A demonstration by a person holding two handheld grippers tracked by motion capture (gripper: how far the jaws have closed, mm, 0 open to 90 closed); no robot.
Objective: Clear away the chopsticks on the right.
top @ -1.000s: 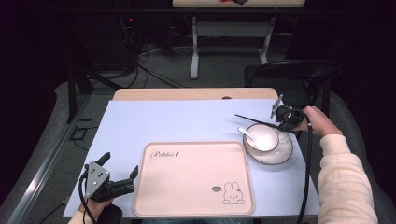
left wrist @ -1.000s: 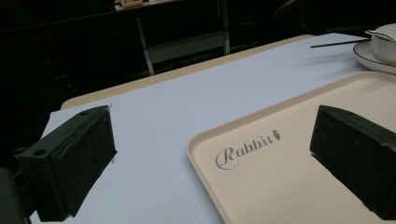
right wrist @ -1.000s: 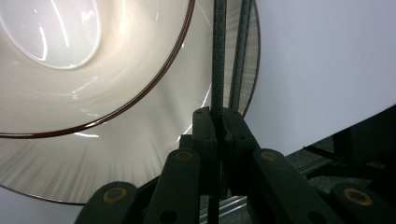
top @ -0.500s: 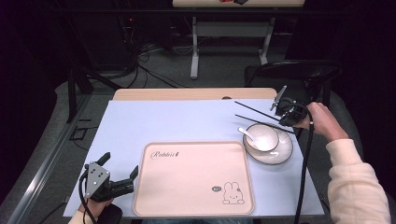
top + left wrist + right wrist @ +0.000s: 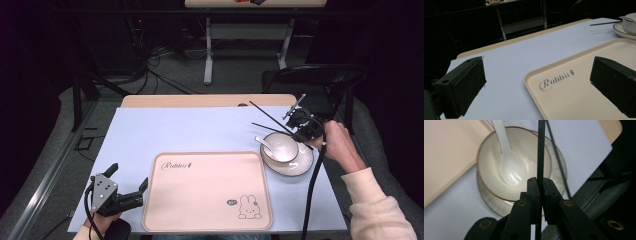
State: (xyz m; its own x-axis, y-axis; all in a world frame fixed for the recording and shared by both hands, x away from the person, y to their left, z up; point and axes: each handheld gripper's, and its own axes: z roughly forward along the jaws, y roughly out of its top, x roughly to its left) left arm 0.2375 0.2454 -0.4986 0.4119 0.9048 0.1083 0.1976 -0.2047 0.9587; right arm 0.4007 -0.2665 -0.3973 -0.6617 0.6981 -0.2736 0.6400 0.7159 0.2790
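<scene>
My right gripper hangs just behind the bowl, shut on one black chopstick that slants up and away to the left. In the right gripper view the jaws pinch that chopstick above the white bowl, which holds a white spoon. A second chopstick lies across the rim of the plate under the bowl. My left gripper rests open at the table's near left, beside the beige tray, with nothing between its jaws.
The bowl and plate sit right of the tray on a pale blue mat. The left gripper view shows the tray's "Rabbit" corner. A black chair stands behind the table's far right corner.
My right gripper has risen with one chopstick, whose far tip now points higher. The other chopstick stays down by the plate. The left gripper has not moved.
</scene>
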